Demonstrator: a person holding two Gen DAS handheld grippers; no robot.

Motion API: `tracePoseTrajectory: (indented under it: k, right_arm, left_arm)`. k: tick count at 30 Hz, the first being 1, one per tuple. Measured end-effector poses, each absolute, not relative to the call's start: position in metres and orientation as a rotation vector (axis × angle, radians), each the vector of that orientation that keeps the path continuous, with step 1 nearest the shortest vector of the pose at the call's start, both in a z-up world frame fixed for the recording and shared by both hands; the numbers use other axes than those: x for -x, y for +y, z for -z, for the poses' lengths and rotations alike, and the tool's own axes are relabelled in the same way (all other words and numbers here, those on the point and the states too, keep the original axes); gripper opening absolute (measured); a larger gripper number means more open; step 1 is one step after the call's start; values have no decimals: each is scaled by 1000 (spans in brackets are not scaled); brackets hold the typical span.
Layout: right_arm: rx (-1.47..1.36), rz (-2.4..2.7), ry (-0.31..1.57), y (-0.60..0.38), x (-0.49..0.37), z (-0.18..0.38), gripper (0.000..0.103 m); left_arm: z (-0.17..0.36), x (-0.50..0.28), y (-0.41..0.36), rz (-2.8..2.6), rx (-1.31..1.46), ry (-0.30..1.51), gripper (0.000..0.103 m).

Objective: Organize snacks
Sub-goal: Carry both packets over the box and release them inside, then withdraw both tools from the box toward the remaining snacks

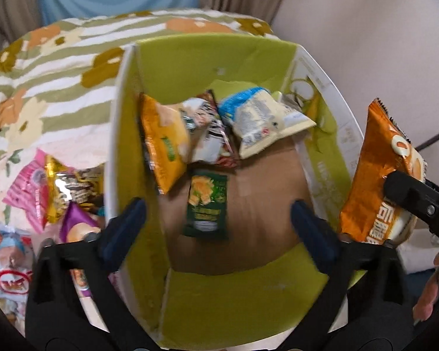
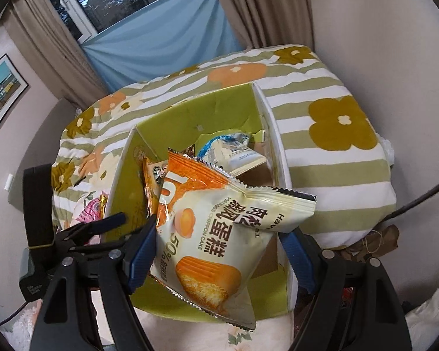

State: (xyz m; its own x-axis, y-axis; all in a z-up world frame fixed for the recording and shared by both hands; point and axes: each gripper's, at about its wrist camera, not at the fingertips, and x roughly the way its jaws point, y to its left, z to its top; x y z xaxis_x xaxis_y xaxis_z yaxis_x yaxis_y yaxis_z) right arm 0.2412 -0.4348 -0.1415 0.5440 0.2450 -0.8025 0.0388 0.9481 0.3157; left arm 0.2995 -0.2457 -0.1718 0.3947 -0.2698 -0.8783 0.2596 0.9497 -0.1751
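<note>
A white cardboard box (image 1: 117,122) with green inner walls stands on the bed. Inside it lie an orange packet (image 1: 164,140), a brown-and-white packet (image 1: 210,137) and a white-and-blue packet (image 1: 263,120). My left gripper (image 1: 219,225) hangs open over the box. Below its gap is a dark green packet (image 1: 207,204), free of both fingers, against the brown floor. My right gripper (image 2: 219,251) is shut on an orange-and-cream chiffon cake packet (image 2: 207,234), held above the box's (image 2: 269,117) near end. In the left wrist view that cake packet (image 1: 377,175) shows just outside the right wall.
Several loose snack packets (image 1: 44,193) are heaped on the bed left of the box. The striped floral bedspread (image 1: 58,73) runs behind and around it. A wall and a dark cable (image 2: 418,199) lie to the right, with curtains (image 2: 149,44) behind the bed.
</note>
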Motion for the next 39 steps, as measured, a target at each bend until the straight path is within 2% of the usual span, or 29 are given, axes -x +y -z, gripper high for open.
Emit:
tracePoseTrajectory:
  k: [10, 21, 22, 25, 26, 39]
  right_arm:
    - [-175, -242, 1046, -419, -267, 159, 76]
    - [-247, -328, 1112, -421, -292, 189, 78]
    - [-254, -328, 1108, -421, -292, 190, 79]
    - [-260, -323, 1063, -423, -290, 186, 99]
    - [-258, -318, 1041, -424, -287, 183, 101]
    - [-226, -253, 992, -432, -254, 160, 102]
  left_arm:
    - [151, -293, -238, 254, -51, 1092, 100]
    - [142, -288, -225, 186, -107, 1086, 100]
    - [142, -287, -224, 181, -111, 1089, 100]
    - [146, -284, -222, 179, -103, 1100, 100]
    - [147, -282, -221, 179, -98, 1102, 100]
    - [128, -254, -215, 227, -91, 1057, 100]
